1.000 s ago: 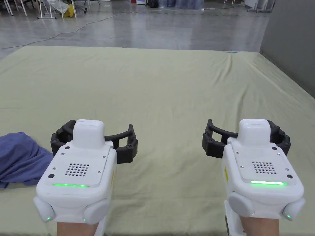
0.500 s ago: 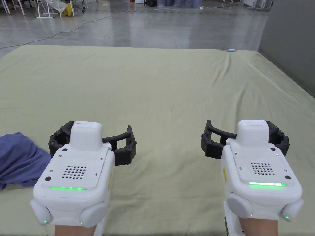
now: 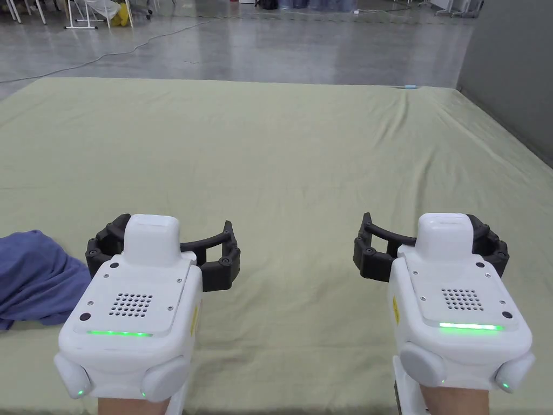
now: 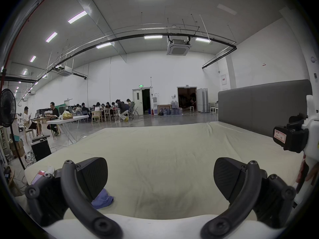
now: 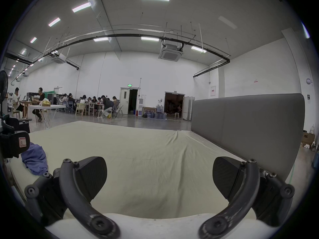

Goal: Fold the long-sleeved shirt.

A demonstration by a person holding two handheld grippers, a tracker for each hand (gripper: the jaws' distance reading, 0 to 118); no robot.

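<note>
On the green sheet point(image 3: 302, 162):
Left gripper point(image 4: 159, 177): jaws wide apart — holding nothing.
Right gripper point(image 5: 159, 177): the same.
Blue shirt point(image 3: 32, 278): crumpled — just left of the left gripper.

Both grippers point(image 3: 164, 248) point(image 3: 432, 246) level, jaws wide apart

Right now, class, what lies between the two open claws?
Only bare, wrinkled pale green sheet lies between the left claw and right claw, seen in the head view.
</note>
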